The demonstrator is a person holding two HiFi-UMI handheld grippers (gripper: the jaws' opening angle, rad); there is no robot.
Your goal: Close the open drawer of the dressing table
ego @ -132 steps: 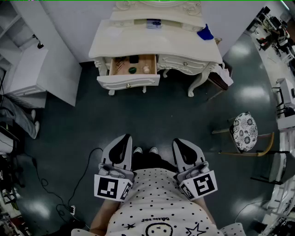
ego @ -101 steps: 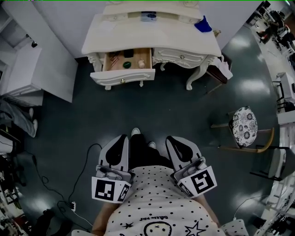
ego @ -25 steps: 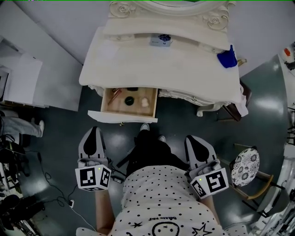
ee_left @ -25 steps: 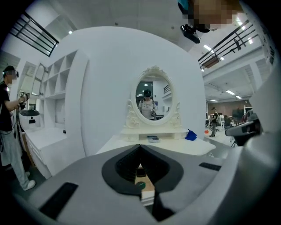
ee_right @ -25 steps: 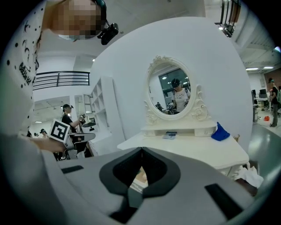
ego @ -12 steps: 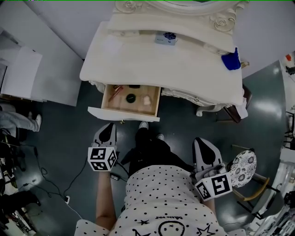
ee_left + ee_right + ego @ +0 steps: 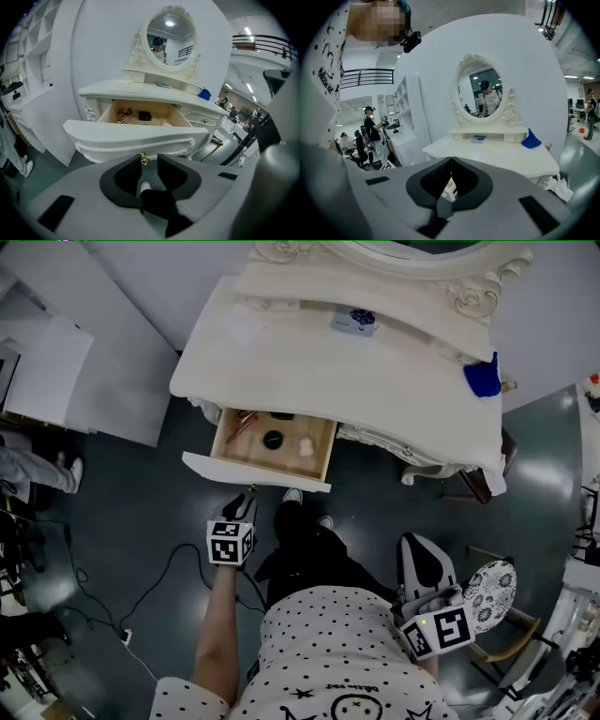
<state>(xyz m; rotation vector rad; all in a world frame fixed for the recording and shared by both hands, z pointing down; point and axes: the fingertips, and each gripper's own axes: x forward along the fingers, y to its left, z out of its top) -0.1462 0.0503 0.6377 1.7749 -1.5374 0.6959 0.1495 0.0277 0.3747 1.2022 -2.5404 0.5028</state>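
Down in front of the drawer, the left gripper (image 7: 148, 156) has its jaws apart. They have just been opening, and nothing is pressed between them. In the left gripper view the drawer's small brass knob (image 7: 143, 158) sits right at the mouth of the gap, close by the tip of the left-hand jaw. Whether a pad touches it cannot be told. In the head view the left gripper (image 7: 243, 506) points at the drawer front from just below it, on an outstretched arm, with its marker cube toward the person.

The right gripper (image 7: 452, 158) is closed, its jaw tips meeting with nothing between them. In the head view the right gripper (image 7: 418, 549) hangs at the person's right side, well apart from the table. Its own view looks across the tabletop to the oval mirror (image 7: 482, 96).

The drawer (image 7: 255, 472) stands pulled out on the left side of the dressing table (image 7: 356, 381), with its white front panel well clear of the table's frame and its wooden inside open to view. Inside lie a small black box (image 7: 144, 115), a metal tool with looped handles (image 7: 123, 115), a dark round thing (image 7: 273, 439) and a pale lump (image 7: 306, 448). A blue cloth (image 7: 483, 378) lies on the right end of the tabletop. A stool with a patterned seat (image 7: 494, 579) stands on the dark floor (image 7: 122, 493) beside the right gripper.
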